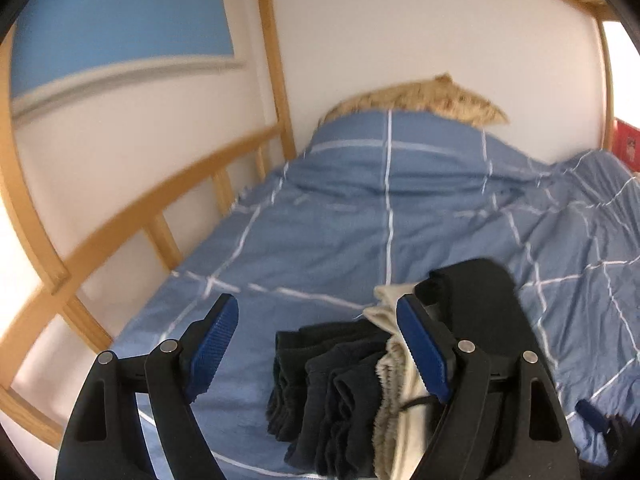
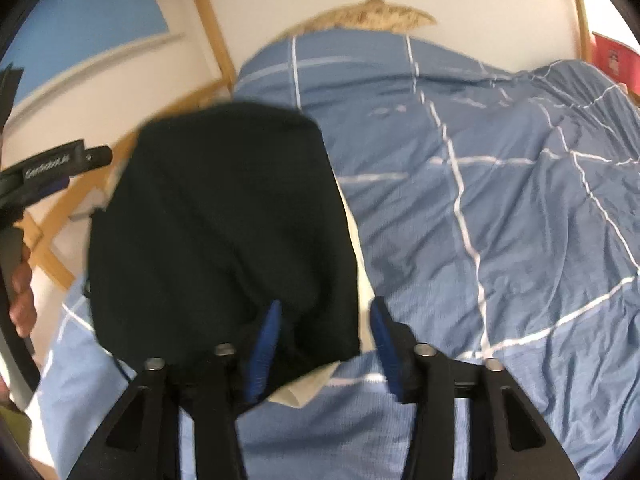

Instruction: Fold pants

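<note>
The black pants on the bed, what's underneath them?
Under the black pants a cream fleecy lining or layer peeks out at the edges, and below that lies the blue checked duvet. Whatever lies beneath the middle of the pants is covered.

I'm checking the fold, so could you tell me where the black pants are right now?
The black pants lie bunched on the blue checked duvet near the bed's foot, low in the left wrist view between the left gripper fingers.

Black pants [image 2: 216, 232] with cream fleece lining [image 1: 394, 396], bunched in several thick folds. Lying on the blue checked duvet [image 1: 320, 220] near the bed's left edge, by the wooden rail; lining exposed along the right side.
</note>
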`<state>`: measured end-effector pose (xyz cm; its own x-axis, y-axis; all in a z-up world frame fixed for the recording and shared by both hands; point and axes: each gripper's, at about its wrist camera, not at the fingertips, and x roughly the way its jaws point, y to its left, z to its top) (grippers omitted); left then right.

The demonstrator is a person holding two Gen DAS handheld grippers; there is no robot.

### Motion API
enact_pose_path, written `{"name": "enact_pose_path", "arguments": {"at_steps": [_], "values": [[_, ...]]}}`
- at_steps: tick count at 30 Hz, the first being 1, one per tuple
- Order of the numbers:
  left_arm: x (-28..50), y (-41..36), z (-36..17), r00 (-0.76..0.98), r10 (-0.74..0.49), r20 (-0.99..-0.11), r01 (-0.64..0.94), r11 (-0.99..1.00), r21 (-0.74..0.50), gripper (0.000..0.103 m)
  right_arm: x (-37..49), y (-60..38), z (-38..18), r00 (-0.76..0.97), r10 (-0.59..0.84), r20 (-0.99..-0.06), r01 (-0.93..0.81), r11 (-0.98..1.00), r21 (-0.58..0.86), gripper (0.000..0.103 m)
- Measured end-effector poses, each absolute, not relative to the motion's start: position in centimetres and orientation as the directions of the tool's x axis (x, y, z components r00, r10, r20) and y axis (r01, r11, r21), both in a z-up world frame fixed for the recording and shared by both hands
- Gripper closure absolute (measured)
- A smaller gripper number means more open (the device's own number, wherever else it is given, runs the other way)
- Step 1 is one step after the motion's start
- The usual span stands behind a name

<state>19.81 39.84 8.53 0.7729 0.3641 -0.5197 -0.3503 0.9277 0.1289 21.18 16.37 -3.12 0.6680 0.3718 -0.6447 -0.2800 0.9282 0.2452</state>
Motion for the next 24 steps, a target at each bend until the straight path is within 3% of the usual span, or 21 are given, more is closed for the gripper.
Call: {"name": "enact_pose_path", "arguments": {"at_steps": [2,4,6,14,24], "values": [[17.9,38.5,9.7,0.793,0.388,-0.469,-0.363,0.92,0.146,0.008,20.5,15.5,-1.8,0.711,0.372,-0.597,-0.286,0.928,0.239,0.036],[16.1,37.2,10.4,0.811,0.396,-0.431,-0.367,0.918,0.152,0.002,19.5,14.2,-0.3,0.759,0.364,-0.541,-0.282,0.931,0.231,0.022],[14.1,35.5,10.6,0.815,0.404,-0.414,-0.368,0.915,0.169,0.001,18.8,12.9,1.0,0.791,0.364,-0.492,-0.29,0.931,0.222,0.016],[8.1,28.7,8.1,0.818,0.401,-0.412,-0.354,0.916,0.188,0.0,15.8,6.6,4.1,0.816,0.39,-0.427,-0.345,0.921,0.181,0.013],[2.3,20.0,5.8,0.837,0.363,-0.41,-0.313,0.931,0.187,0.0,10.5,-1.0,4.4,0.835,0.342,-0.431,-0.338,0.937,0.088,0.01]]}}
